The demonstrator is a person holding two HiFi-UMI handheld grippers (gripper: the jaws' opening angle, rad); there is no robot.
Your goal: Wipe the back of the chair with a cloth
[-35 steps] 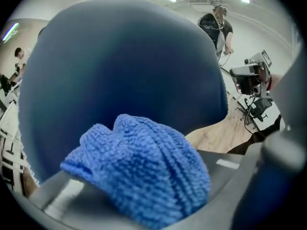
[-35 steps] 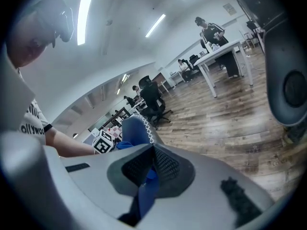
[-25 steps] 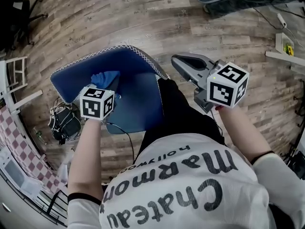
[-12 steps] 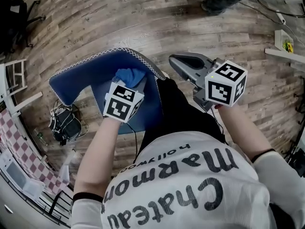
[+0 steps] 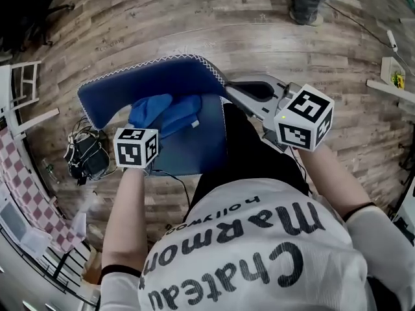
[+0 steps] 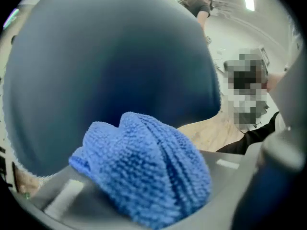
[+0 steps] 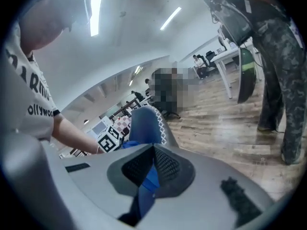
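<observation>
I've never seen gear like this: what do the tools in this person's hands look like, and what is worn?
Both are grey plastic: the left claw and the right claw. Each carries a white cube with black square markers, the left cube and the right cube. The right claw's pads are black mesh. The person wears a white short-sleeved T-shirt with black lettering.

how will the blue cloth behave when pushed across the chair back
Likely floppy: the cloth bunches into soft folds. Probably light for its size. Its looped weave should drag, not slip, on the chair.
</observation>
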